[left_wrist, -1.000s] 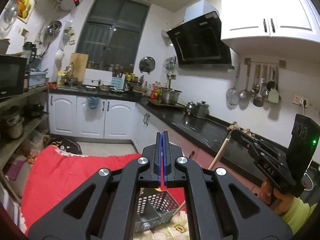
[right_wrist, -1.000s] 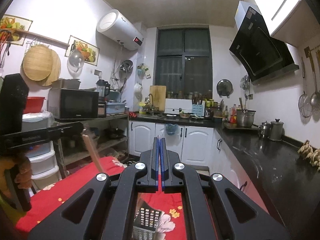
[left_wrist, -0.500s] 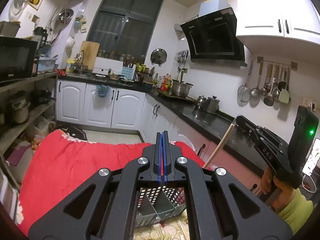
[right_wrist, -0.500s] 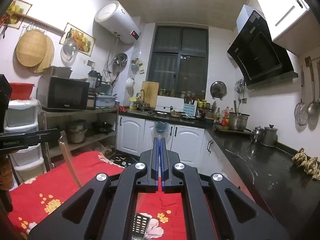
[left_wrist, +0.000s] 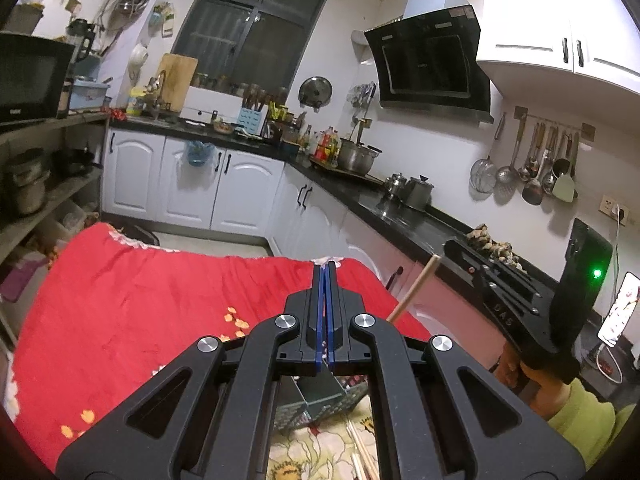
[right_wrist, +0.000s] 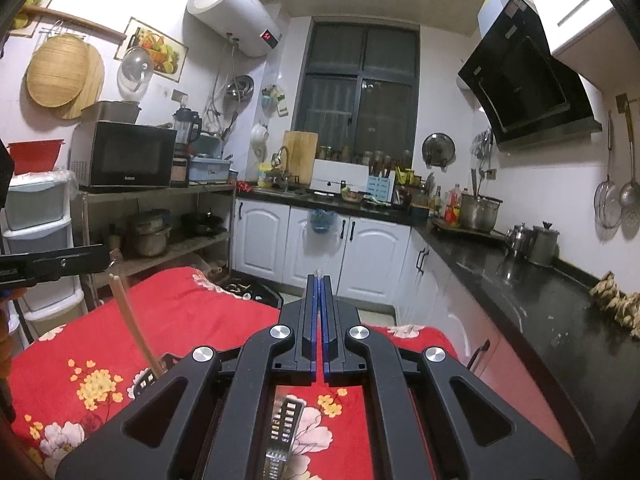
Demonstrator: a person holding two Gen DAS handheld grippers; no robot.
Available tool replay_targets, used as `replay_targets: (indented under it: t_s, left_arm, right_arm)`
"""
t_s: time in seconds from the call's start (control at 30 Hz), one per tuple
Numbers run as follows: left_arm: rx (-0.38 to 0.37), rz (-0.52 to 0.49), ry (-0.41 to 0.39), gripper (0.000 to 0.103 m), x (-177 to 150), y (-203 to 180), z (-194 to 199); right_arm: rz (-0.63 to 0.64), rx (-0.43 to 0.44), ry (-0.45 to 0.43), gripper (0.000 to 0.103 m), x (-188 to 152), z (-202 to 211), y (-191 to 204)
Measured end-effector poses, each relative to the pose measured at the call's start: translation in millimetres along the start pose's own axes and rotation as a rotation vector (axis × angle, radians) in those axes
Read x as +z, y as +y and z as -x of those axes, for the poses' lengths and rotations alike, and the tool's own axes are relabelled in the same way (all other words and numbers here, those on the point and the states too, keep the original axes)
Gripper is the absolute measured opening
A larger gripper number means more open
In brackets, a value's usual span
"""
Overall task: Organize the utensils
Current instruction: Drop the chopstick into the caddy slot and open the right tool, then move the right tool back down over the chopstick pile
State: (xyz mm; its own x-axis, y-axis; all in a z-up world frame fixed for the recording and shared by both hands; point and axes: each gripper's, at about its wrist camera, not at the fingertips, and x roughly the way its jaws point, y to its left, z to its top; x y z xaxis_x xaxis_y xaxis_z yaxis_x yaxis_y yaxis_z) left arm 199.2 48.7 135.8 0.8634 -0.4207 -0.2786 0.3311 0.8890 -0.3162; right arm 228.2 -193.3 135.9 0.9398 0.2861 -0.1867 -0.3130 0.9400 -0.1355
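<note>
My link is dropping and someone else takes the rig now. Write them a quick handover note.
Left gripper: shut on the left chopstick, which hangs toward the basket.
Right gripper: shut on the right chopstick, also hanging down.
The grey divided basket sits below both grippers on the red cloth; loose chopsticks lie beside it.
Done: both sticks lifted.
Left: drop them into a compartment, then probably collect the loose ones.

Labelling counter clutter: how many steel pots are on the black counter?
3. A large stockpot sits near the bottles on the black counter. A small kettle and a lidded pot stand side by side farther along. Others may be hidden in the clutter.
</note>
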Motion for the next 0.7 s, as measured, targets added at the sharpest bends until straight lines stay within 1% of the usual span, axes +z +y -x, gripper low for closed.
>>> replay_targets:
  t_s: [0.13,0.17,0.23,0.27,0.3,0.37,0.4,0.43,0.47,0.5,0.53,0.57,0.6,0.63,0.67,0.7]
  left_arm:
    - [-0.005,0.008,0.018,0.0,-8.4,-0.1,-3.6]
    - [-0.005,0.008,0.025,0.0,-10.9,0.4,-4.8]
    - [0.0,0.007,0.035,0.0,-15.4,1.5,-6.6]
    - [0.007,0.008,0.037,0.0,-17.2,2.1,-6.8]
    - [0.011,0.007,0.036,0.0,-18.5,2.7,-6.3]
    - [0.028,-0.002,0.029,0.0,-22.0,3.4,-3.9]
    - [0.038,-0.007,0.024,0.004,-23.2,3.3,-3.0]
    - [0.047,-0.011,0.021,0.011,-24.5,3.5,-2.1]
    - [0.059,-0.017,0.016,0.015,-26.0,3.4,-0.5]
    - [0.07,-0.022,0.011,0.022,-26.9,3.2,0.4]
    - [0.078,-0.026,0.008,0.027,-27.7,2.8,1.5]
    - [0.087,-0.031,0.004,0.031,-28.5,2.4,2.5]
    - [0.096,-0.036,0.001,0.038,-29.2,1.7,3.5]
    - [0.112,-0.046,-0.005,0.047,-30.2,0.6,5.2]
    - [0.119,-0.053,-0.01,0.052,-29.8,-0.8,6.0]
    - [0.125,-0.063,-0.013,0.059,-30.8,-2.1,7.5]
  right_arm:
    - [-0.024,0.001,0.018,0.002,-7.6,-4.5,2.2]
    - [-0.035,0.002,0.027,0.004,-10.2,-6.1,2.1]
    - [-0.048,0.003,0.036,0.019,-13.8,-6.3,1.9]
    - [-0.059,0.006,0.038,0.033,-15.9,-5.6,1.3]
    - [-0.064,0.01,0.04,0.036,-17.1,-4.4,1.4]
    - [-0.072,0.011,0.043,0.037,-19.8,-2.5,0.3]
    - [-0.075,0.009,0.044,0.041,-21.9,-0.7,-0.7]
    - [-0.083,0.004,0.045,0.044,-24.2,1.9,-2.2]
    - [-0.088,0.003,0.045,0.048,-25.2,3.1,-2.8]
    - [-0.096,0.005,0.048,0.049,-27.3,6.0,-4.2]
    - [-0.099,0.004,0.048,0.05,-28.2,7.8,-4.3]
    - [-0.101,0.002,0.049,0.053,-29.6,10.4,-4.8]
    - [-0.102,0.001,0.05,0.057,-30.0,11.2,-4.8]
    - [-0.104,0.0,0.052,0.059,-31.4,13.6,-4.9]
    - [-0.103,0.001,0.055,0.061,-32.7,16.5,-4.4]
    - [-0.101,0.001,0.056,0.062,-33.8,18.4,-3.8]
